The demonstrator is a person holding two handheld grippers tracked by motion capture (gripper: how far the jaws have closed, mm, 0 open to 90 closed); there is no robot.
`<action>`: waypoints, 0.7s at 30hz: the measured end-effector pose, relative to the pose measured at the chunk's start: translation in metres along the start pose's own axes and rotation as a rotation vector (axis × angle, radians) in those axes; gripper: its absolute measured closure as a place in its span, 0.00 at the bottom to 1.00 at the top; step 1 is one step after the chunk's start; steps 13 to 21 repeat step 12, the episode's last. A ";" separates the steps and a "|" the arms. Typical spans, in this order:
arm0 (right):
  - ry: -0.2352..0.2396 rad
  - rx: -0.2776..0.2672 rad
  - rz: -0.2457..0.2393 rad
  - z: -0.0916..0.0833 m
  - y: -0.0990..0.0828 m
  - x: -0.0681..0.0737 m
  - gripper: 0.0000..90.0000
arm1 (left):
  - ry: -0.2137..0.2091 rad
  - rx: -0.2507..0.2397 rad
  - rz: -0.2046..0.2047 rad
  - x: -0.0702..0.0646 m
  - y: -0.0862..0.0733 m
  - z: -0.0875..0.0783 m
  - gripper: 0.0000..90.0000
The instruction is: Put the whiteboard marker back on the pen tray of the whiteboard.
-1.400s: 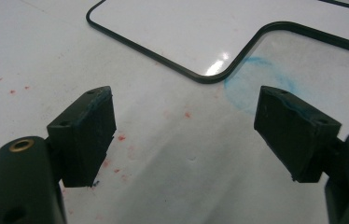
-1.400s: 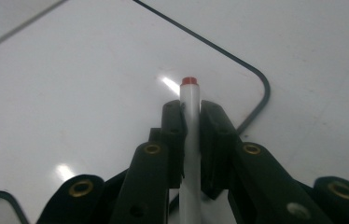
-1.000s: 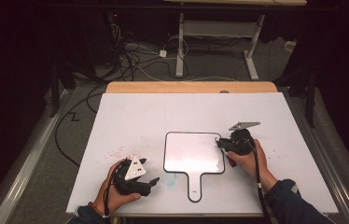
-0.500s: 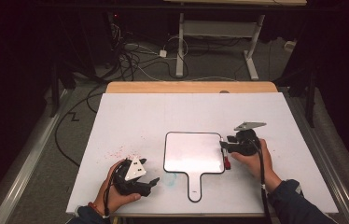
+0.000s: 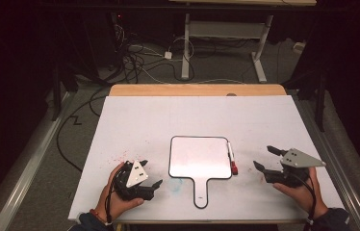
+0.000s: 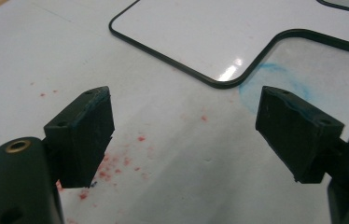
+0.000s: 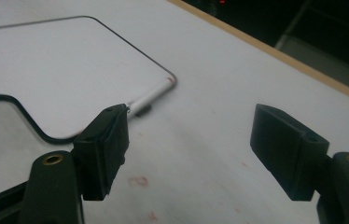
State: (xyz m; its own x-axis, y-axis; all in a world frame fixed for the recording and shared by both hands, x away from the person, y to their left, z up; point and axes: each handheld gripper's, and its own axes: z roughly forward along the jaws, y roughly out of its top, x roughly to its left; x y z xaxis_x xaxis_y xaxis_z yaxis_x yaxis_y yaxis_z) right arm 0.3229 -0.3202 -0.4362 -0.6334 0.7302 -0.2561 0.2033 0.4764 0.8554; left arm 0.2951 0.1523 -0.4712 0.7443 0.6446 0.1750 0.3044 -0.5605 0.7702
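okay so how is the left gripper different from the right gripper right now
The left gripper sits close beside the whiteboard's lower left corner; the right gripper is held apart from the board, past the marker along its right edge. The left gripper's plate looks whitish and tipped up toward the camera; the right gripper's plate is grey and lies flatter. Both have their jaws open with nothing between them, and each is held in a hand over the white table.

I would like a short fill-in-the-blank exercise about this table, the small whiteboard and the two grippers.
1. The marker lies along the whiteboard's ____ edge, seen from the high view.
2. The marker's cap is ____ in colour.
3. The right gripper has its jaws ____.
4. The left gripper holds ____.

Missing words: right; red; open; nothing
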 end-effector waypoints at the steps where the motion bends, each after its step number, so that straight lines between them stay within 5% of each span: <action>1: -0.019 -0.005 -0.006 -0.005 -0.004 0.001 0.30 | 0.011 0.000 0.001 0.000 0.000 0.001 0.21; 7: -0.036 -0.017 0.026 -0.019 -0.020 0.000 0.28 | 0.041 0.016 0.028 0.001 0.001 0.003 0.21; 21: -0.031 -0.057 0.029 -0.021 -0.016 0.001 0.28 | 0.046 0.012 0.026 0.002 0.002 0.004 0.21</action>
